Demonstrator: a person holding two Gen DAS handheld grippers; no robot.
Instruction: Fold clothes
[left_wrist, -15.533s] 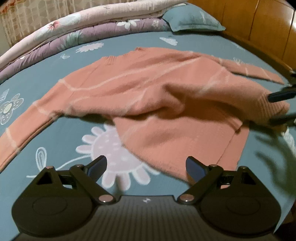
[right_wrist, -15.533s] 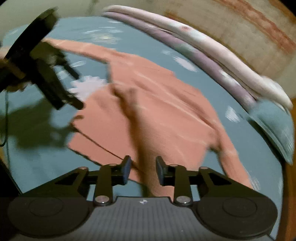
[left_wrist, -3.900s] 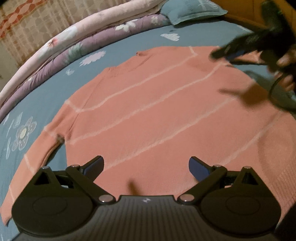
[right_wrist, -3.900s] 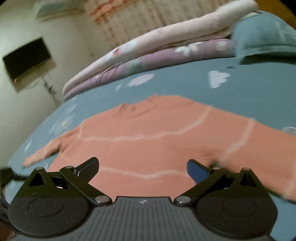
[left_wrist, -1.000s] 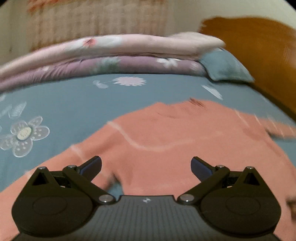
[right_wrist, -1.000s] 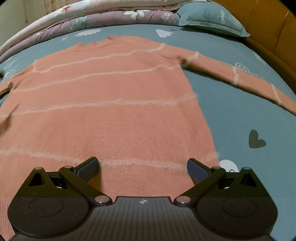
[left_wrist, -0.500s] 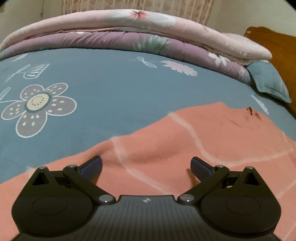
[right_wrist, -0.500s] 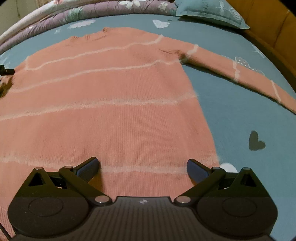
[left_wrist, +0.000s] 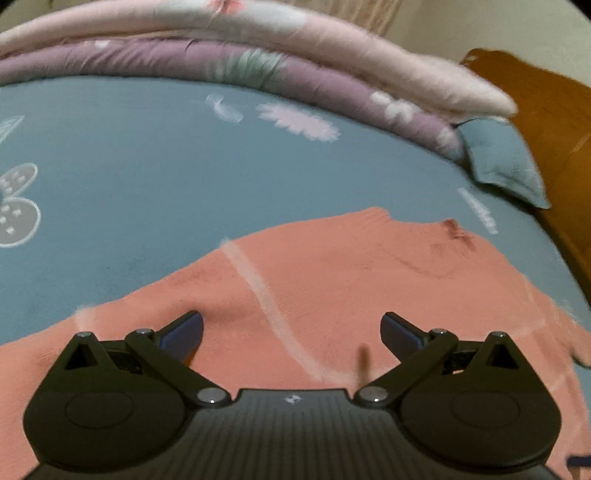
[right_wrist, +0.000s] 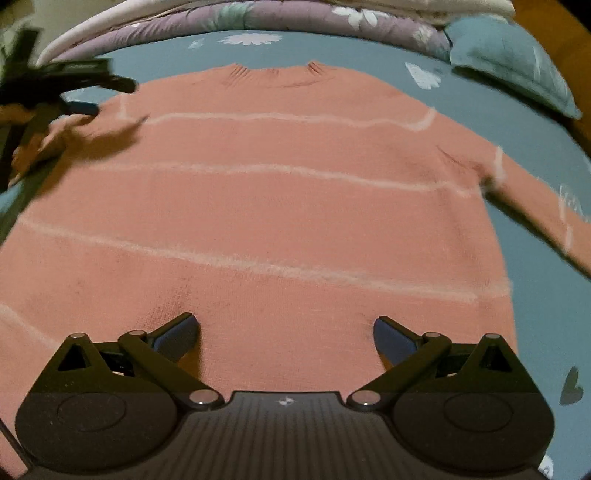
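Sweater (right_wrist: 280, 206): flat on bed (left_wrist: 147, 155). Left gripper (left_wrist: 291, 328), right gripper (right_wrist: 286, 330): jaws apart, empty. Risk: single-layer pinch bunches the knit, skewing the fold.

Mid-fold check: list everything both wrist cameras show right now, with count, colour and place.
sweater: one, salmon pink with pale stripes, spread flat on the bed, neckline toward the quilts
bedsheet: one, teal with flower prints, under the sweater
folded quilts: two, pink on purple, stacked along the far edge
pillow: one, teal, far right corner
headboard: one, brown wood, right side
left gripper: one, black, open over the sweater's left shoulder area
right gripper: one, black, open over the sweater's lower body
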